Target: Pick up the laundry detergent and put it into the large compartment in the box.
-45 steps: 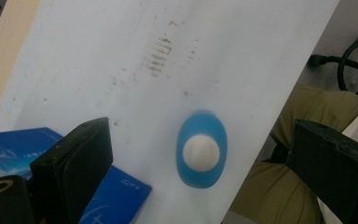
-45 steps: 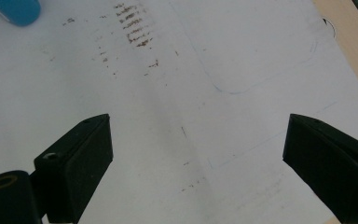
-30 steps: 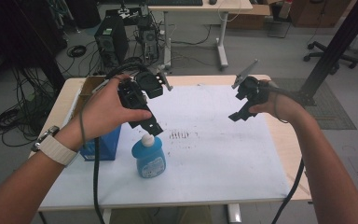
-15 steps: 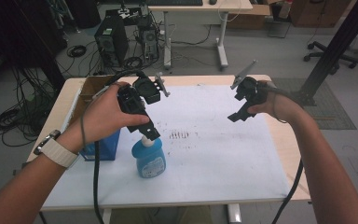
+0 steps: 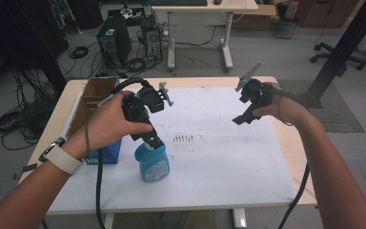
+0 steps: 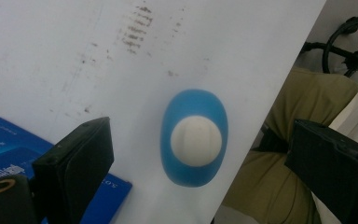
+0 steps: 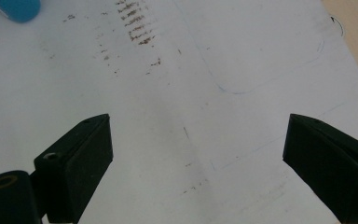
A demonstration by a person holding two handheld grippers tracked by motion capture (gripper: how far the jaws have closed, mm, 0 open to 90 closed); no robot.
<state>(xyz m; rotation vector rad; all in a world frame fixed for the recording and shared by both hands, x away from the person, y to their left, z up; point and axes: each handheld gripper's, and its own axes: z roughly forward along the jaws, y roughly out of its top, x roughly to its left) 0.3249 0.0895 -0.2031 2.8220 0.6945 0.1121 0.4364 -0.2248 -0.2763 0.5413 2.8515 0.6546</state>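
The left gripper (image 5: pixel 153 141) hangs right above the blue bottle (image 5: pixel 152 162), jaws spread wide, nothing between them. The bottle stands upright on the white sheet (image 5: pixel 219 157), white cap (image 6: pixel 196 141) on, just beside a blue box (image 5: pixel 106 153). The right gripper (image 5: pixel 240 119) hovers well apart, jaws wide and empty.

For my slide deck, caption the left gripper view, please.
Open left gripper poised above an upright blue bottle with a white cap, beside a blue box.
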